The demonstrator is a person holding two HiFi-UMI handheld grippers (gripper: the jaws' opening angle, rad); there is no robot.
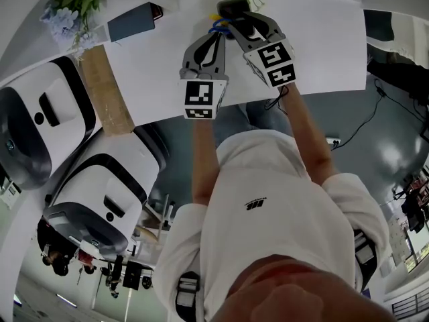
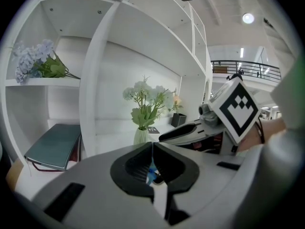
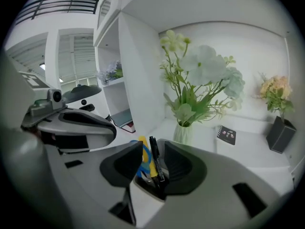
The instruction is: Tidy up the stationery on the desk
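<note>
The stationery I'm tidying stands bunched between the jaws of my right gripper (image 3: 151,149): a slim black marker pen (image 3: 156,160), a yellow plastic piece (image 3: 144,149) and a blue plastic loop (image 3: 142,165). All three poke up out of a dark holder (image 3: 149,183) that I only see in part, low in the gap. The right jaws are spread wide. The pen is close to one pad and the yellow piece close to the other, but neither pad presses on anything.

My left gripper (image 2: 152,147) sits just beside the right one, and its jaw tips are brought together. A small blue scrap (image 2: 151,173) shows in the slit behind the tips, and I cannot tell whether it is pinched.

Both grippers hover at the far edge of the white desk (image 1: 322,45), close to the white shelf unit (image 2: 90,80). Just beyond the stationery stands a pale green vase (image 3: 183,132) of white flowers with green leaves. To its right a small black notebook (image 3: 226,135) lies flat, and further along is a dark square pot (image 3: 281,133) of peach blooms.

In the next shelf bay a teal hardback book (image 2: 55,144) lies flat, with a spray of lilac-blue flowers (image 2: 33,61) on the shelf above it. Off the desk's left end, the head view shows a brown cardboard strip (image 1: 107,89) and two rounded white-and-black machines (image 1: 40,126)
</note>
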